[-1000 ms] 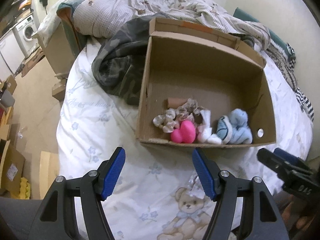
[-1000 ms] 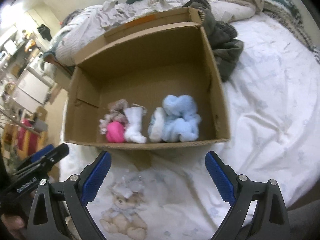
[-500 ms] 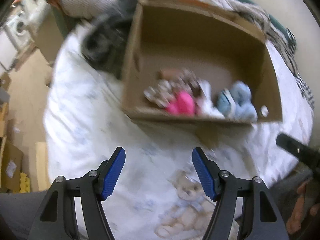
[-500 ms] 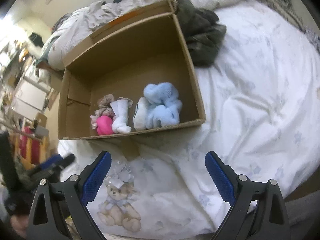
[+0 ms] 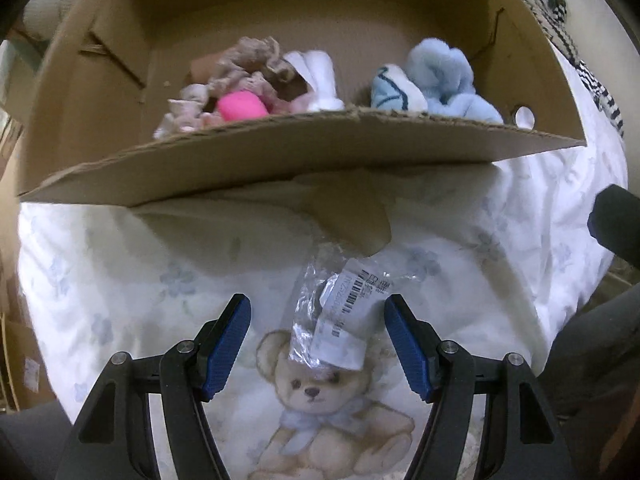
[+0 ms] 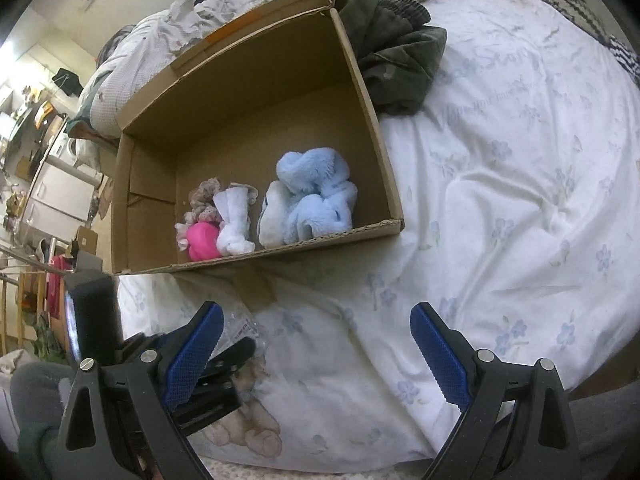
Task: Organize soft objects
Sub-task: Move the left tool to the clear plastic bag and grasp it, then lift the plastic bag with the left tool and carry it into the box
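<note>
Looking light, limp and slippery: a clear crinkled plastic packet (image 5: 340, 320) with a white barcode label, probably best pinched across its middle (film likely sliding if taken at an edge). Lying flat on the bear-print bedsheet (image 5: 120, 280), just in front of the cardboard box (image 5: 280, 160). Straddling it with the left gripper (image 5: 318, 344), jaws standing apart, touching nothing. Hovering nearby with the right gripper (image 6: 316, 348), likewise gaping and gripping nothing.

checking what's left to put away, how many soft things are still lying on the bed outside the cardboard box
1: a clear plastic packet with a barcode label, on the bedsheet just in front of the cardboard box, between the open left gripper fingers. Others may lie out of view.
</note>
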The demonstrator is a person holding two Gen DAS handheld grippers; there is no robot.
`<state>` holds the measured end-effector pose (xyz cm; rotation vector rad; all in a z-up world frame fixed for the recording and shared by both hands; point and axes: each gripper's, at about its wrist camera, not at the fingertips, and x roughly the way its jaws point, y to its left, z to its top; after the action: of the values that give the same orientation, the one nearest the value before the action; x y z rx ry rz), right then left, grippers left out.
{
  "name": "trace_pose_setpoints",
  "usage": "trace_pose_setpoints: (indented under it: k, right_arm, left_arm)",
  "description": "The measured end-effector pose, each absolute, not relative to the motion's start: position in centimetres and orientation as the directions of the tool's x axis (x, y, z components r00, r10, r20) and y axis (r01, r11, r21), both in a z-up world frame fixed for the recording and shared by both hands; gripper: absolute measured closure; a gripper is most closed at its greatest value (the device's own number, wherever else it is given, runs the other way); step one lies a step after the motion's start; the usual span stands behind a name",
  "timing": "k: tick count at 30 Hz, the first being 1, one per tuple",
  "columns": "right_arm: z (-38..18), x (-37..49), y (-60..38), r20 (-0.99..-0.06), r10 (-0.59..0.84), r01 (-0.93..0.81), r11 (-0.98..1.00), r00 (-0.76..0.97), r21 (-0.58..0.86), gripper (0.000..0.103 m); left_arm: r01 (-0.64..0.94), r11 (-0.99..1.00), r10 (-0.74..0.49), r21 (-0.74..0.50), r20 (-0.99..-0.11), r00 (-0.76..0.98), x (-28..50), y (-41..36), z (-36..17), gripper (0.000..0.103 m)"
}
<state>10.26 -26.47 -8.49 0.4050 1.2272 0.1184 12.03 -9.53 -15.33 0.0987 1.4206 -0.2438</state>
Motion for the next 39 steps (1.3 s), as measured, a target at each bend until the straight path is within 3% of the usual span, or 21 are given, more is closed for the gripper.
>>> trace_pose_setpoints:
  k: [2, 5, 10, 25, 28, 33, 39]
  right_arm:
    - [-8.6, 10.3, -26.4, -0.892, 0.301, 0.128, 0.924, 0.336, 0.360, 0.002]
    - [-9.0, 10.5, -26.4, -0.895, 0.303, 0.133, 0.923, 0.327, 0.361, 0.002]
    - [-9.3, 10.8, -25.9, -0.896, 0.311, 0.125, 0.923, 0.319, 0.365, 0.002]
    - [-10.9, 11.5, -24.4, -0.887, 0.375, 0.111, 0.903, 0.268, 0.415, 0.003]
    - [-11.8, 12.1, -23.1, -0.890, 0.392, 0.089, 0.903, 0.235, 0.421, 0.018]
    - [-13.2, 13.7, -19.6, -0.906, 0.377, 0.000, 0.923, 0.190, 0.384, 0.027]
    - [-15.3, 15.6, -16.2, -0.938, 0.301, -0.076, 0.953, 0.169, 0.292, 0.048]
  left_arm:
    - [0.229, 0.969, -0.124, -0.095, -0.985, 0.117, 12.2, -9.9, -15.6, 0.042]
    - [0.246, 0.958, -0.175, -0.150, -0.981, 0.084, 12.2, -10.3, -15.7, 0.066]
    - [0.284, 0.942, -0.205, -0.178, -0.976, 0.068, 11.4, -11.6, -15.3, 0.087]
    - [0.107, 0.976, -0.209, -0.192, -0.959, 0.189, 10.6, -4.4, -9.8, 0.089]
    - [0.062, 0.983, -0.181, -0.171, -0.952, 0.246, 10.8, -2.6, -8.9, 0.089]
    - [0.026, 0.985, -0.171, -0.170, -0.943, 0.285, 11.3, -0.2, -7.7, 0.090]
    - [0.015, 0.985, -0.170, -0.173, -0.945, 0.279, 11.3, 0.9, -7.5, 0.090]
